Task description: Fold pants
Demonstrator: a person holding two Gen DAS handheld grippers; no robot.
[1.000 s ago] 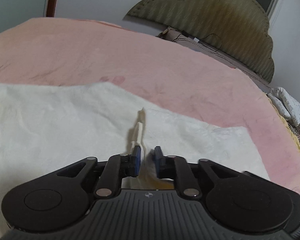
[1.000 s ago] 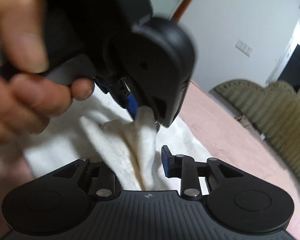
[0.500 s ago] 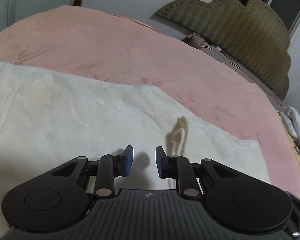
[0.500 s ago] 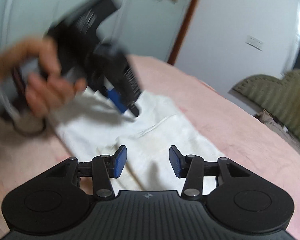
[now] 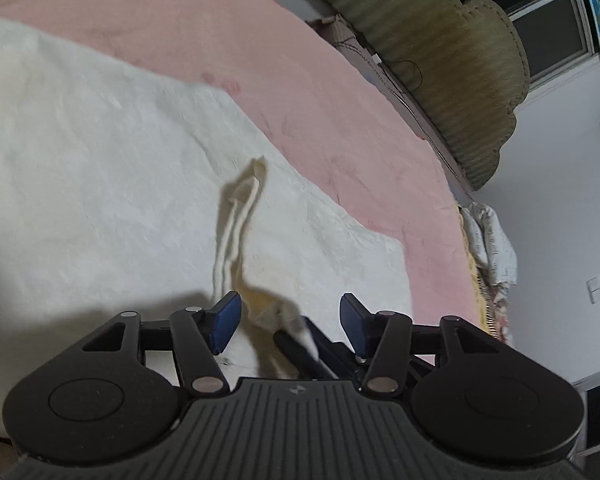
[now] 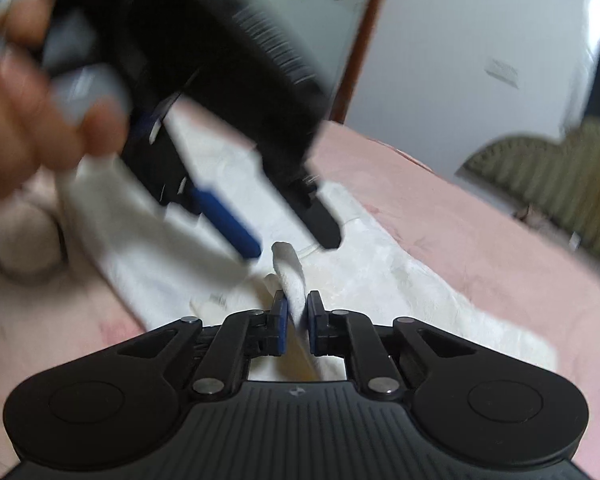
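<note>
White pants [image 5: 100,152] lie spread flat on a pink bed; they also show in the right wrist view [image 6: 400,280]. A cream drawstring [image 5: 236,216] lies on them. My left gripper [image 5: 290,322] is open above the waist edge, and it appears blurred in the right wrist view [image 6: 292,240]. My right gripper [image 6: 297,322] is shut on a pinched-up fold of the pants [image 6: 290,276]; its tips with the white fabric show between the left jaws [image 5: 300,340].
The pink bedcover [image 5: 260,48] stretches beyond the pants. An olive scalloped headboard [image 5: 440,60] stands at the far side. A patterned cloth [image 5: 492,248] hangs at the bed's right edge. A door frame [image 6: 360,40] and white wall are behind.
My left gripper let go of the pants and opened wide. My right gripper closed on a fold of the pants near the drawstring. The left gripper swung closer to the right one.
</note>
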